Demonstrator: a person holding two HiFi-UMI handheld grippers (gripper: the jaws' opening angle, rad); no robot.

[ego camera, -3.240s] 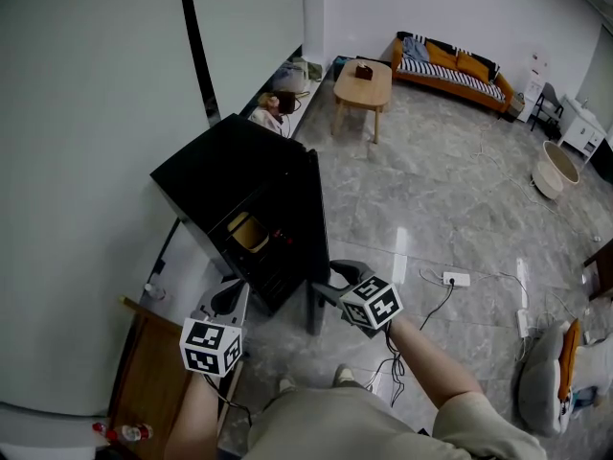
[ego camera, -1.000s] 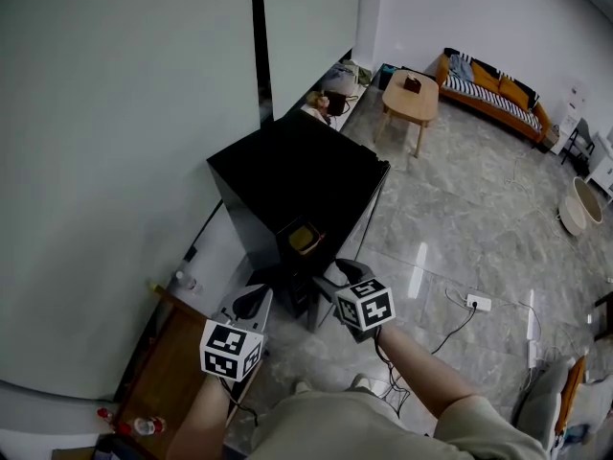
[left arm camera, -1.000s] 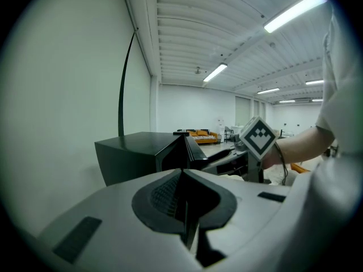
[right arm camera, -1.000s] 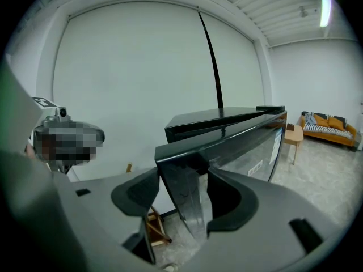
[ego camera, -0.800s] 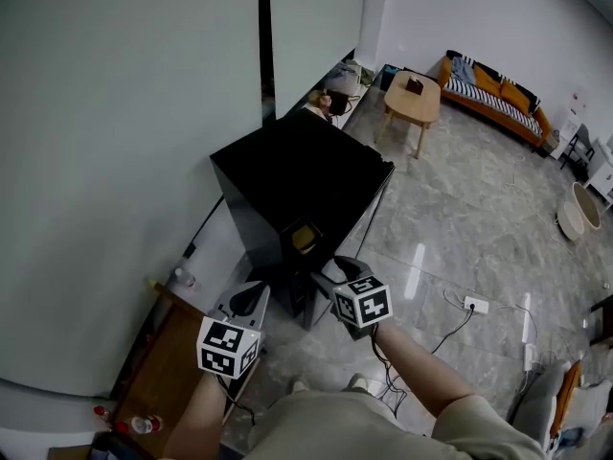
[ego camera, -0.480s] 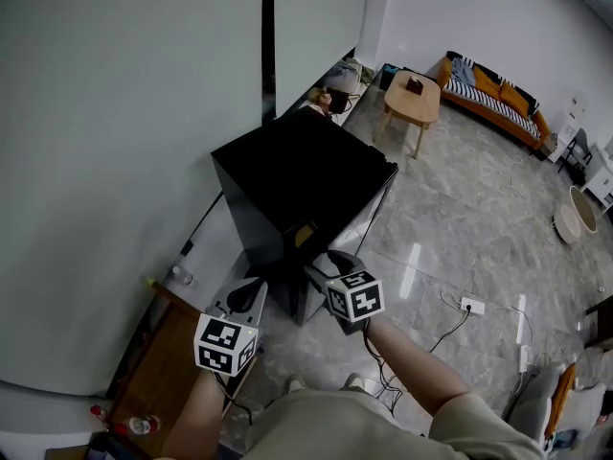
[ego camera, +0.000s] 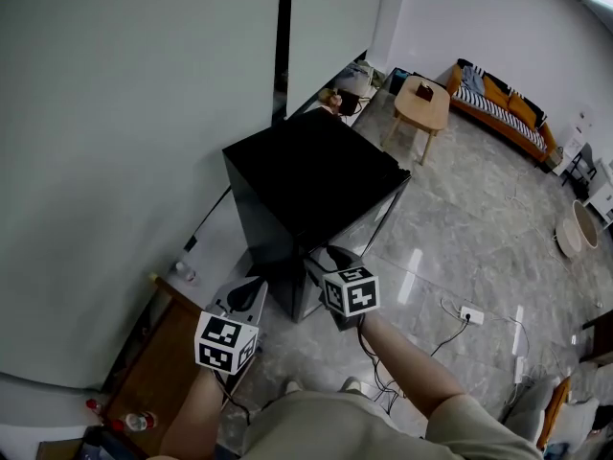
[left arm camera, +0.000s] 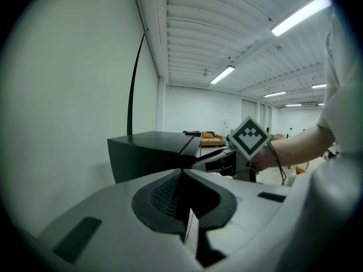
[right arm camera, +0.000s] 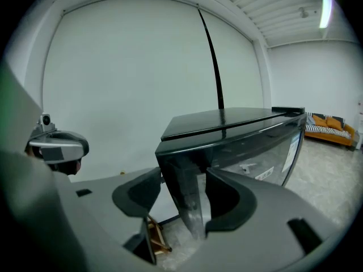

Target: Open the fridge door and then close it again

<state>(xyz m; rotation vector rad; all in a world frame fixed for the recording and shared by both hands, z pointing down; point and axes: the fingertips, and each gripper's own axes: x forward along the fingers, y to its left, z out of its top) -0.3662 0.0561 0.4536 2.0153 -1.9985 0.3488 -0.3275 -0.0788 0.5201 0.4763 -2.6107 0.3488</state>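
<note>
The glossy black fridge door [right arm camera: 249, 152] stood nearly shut — a final push remained. The right gripper [right arm camera: 182, 196], jaws just tightening, clasped its edge; the left gripper [left arm camera: 183, 181] was clenched, empty.

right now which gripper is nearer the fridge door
Right. The right gripper grips the fridge door by its edge, between its jaws. The left gripper, shut and empty, hangs off to the left in the head view, clear of the door.

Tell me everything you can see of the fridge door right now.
The fridge door is a glossy black panel, upright, with pale stickers on its front. It sits almost flush with the black fridge, only a thin seam showing under the top. The right gripper clamps its free vertical edge; nothing else touches it.
</note>
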